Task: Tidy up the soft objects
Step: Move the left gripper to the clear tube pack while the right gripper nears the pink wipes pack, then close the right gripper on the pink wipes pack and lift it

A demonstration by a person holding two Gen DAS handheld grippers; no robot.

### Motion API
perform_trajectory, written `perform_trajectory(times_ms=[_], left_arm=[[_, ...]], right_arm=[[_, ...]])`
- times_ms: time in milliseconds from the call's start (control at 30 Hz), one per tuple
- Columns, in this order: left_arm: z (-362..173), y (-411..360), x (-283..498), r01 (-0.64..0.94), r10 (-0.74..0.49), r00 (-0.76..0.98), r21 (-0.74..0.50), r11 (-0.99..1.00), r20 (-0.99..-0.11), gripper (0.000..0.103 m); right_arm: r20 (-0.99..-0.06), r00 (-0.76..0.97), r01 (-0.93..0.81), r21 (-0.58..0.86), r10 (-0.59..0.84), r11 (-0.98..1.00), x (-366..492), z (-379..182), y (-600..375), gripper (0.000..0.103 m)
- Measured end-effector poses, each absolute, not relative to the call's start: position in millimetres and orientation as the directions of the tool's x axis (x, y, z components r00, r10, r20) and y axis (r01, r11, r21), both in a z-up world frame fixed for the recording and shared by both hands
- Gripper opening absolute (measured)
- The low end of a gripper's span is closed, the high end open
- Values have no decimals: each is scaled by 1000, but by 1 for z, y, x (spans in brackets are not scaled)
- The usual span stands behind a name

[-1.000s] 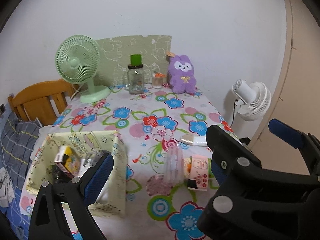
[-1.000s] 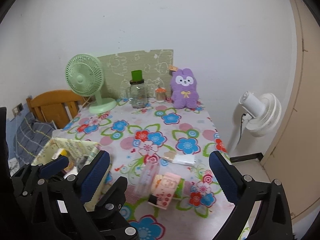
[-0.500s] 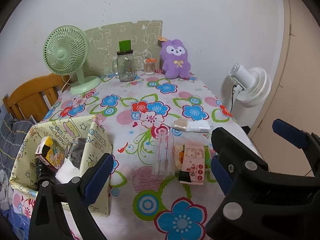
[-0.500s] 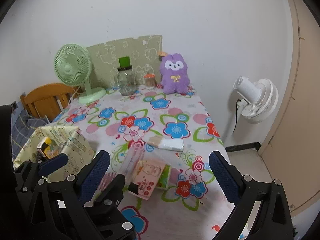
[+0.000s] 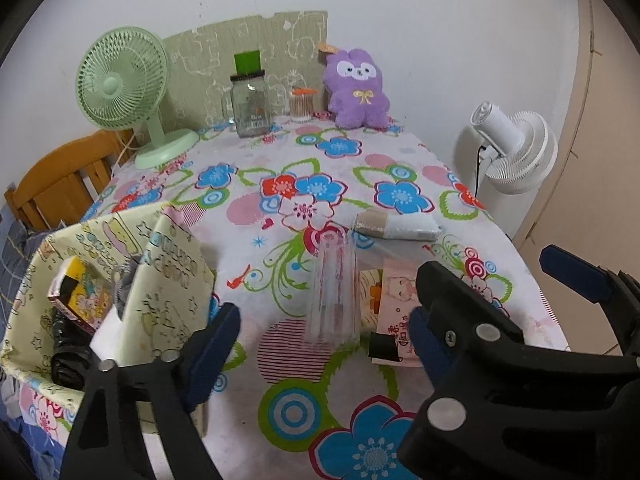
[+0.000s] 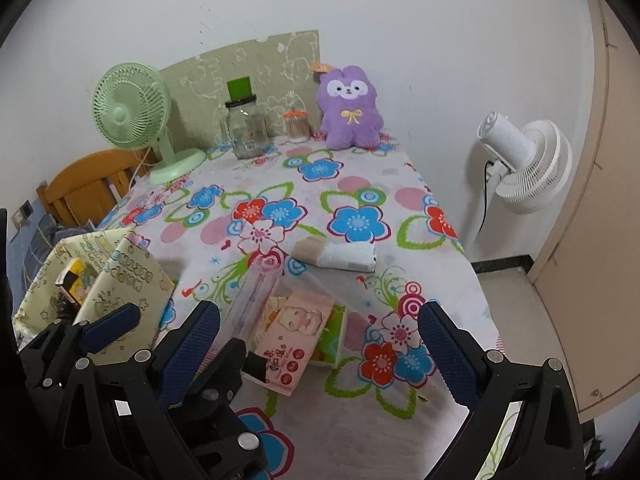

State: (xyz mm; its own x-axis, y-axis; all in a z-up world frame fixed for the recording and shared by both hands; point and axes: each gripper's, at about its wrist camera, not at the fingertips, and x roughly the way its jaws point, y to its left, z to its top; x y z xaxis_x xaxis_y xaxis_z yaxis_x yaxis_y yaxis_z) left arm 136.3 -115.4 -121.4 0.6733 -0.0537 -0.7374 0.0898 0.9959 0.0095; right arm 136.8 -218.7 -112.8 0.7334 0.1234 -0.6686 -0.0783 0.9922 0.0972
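A pink tissue pack (image 6: 294, 338) lies on the floral tablecloth near the front, partly over a green-edged pack (image 6: 331, 334). A clear plastic case (image 5: 332, 292) lies beside it. A white wrapped soft pack (image 5: 396, 227) lies further back. A purple plush rabbit (image 5: 358, 90) sits at the far edge. A yellow patterned fabric box (image 5: 160, 280) stands at the left and holds several items. My left gripper (image 5: 320, 344) is open above the clear case. My right gripper (image 6: 320, 344) is open above the pink pack. Both are empty.
A green desk fan (image 5: 124, 92), a glass jar (image 5: 250, 106) and a small swab container (image 5: 302, 106) stand at the back by a patterned board. A white floor fan (image 6: 520, 164) stands right of the table. A wooden chair (image 5: 60, 184) is at the left.
Both grippers have moved forward and down toward the front of the table. The packs and the fabric box look closer. Nothing on the table has moved.
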Motion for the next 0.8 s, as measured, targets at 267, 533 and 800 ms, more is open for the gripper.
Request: perform_trajectory(times_ms=[267,533,800], left_arm=[[-140,-112,151,68,-34,628,11,998,-777,75],[-155,-110,163,63,-29,587,11,998,-809,63],[-160,-109,167,83,-68,578,-24,996,-813,55]], right_arm=[[-706,698,-70,93,115,993,151,-129,-218,95],[-747,655,-64,99,117,993,164,-145,-216,88],[-767,629,-65,108,125,992,172,-154,-215,88]])
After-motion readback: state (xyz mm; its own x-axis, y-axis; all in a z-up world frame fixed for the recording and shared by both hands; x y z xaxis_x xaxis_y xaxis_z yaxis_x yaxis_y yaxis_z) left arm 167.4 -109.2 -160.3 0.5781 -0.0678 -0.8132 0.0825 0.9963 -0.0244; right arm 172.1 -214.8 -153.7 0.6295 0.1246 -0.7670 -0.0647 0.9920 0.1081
